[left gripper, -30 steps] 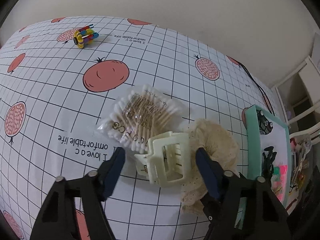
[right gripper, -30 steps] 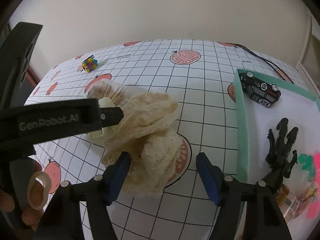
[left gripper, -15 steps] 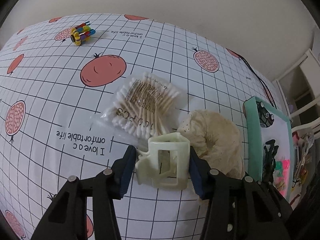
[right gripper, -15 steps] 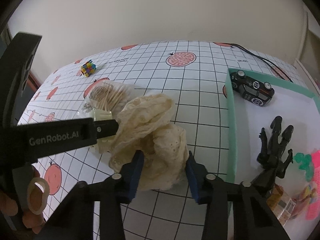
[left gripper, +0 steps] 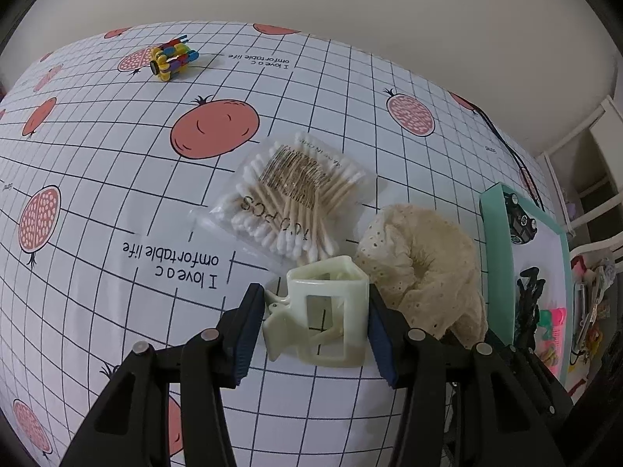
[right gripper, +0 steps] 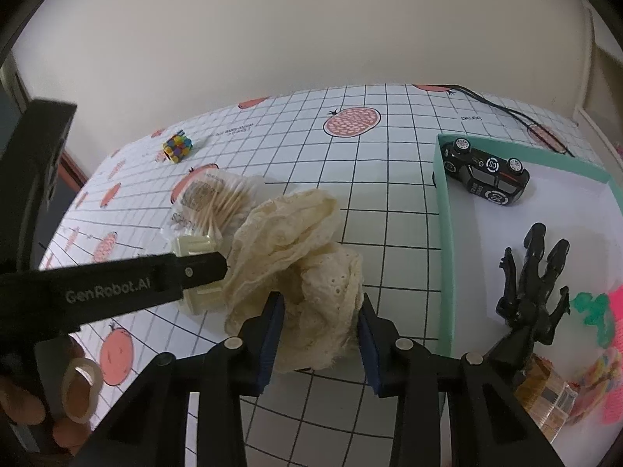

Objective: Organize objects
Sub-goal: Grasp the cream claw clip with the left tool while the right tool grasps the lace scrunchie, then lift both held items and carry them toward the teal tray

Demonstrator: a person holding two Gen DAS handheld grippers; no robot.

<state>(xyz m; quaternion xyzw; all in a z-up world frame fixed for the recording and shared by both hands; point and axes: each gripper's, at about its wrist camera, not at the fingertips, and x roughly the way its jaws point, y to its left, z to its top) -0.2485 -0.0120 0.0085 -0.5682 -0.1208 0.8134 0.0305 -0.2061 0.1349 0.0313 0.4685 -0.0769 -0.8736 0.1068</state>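
Note:
A cream hair claw clip (left gripper: 315, 311) sits between the blue pads of my left gripper (left gripper: 315, 329), which is shut on it just above the gridded tablecloth. Right of it lies a cream lace scrunchie (left gripper: 424, 268). In the right wrist view the scrunchie (right gripper: 311, 264) fills the gap of my right gripper (right gripper: 319, 336), whose pads press its near end. The left gripper's finger (right gripper: 202, 268) reaches in from the left with the clip (right gripper: 194, 247) partly hidden behind it.
A bag of cotton swabs (left gripper: 296, 202) lies just beyond the clip. A colourful block toy (left gripper: 171, 58) sits at the far left. The teal tray (right gripper: 444, 233) on the right holds a black toy car (right gripper: 486, 175), a black claw clip (right gripper: 533, 284) and pink items.
Both grippers went from wide open to closed: the left onto the cream claw clip, the right onto the scrunchie. The clip now stands raised, clear of the swab bag.

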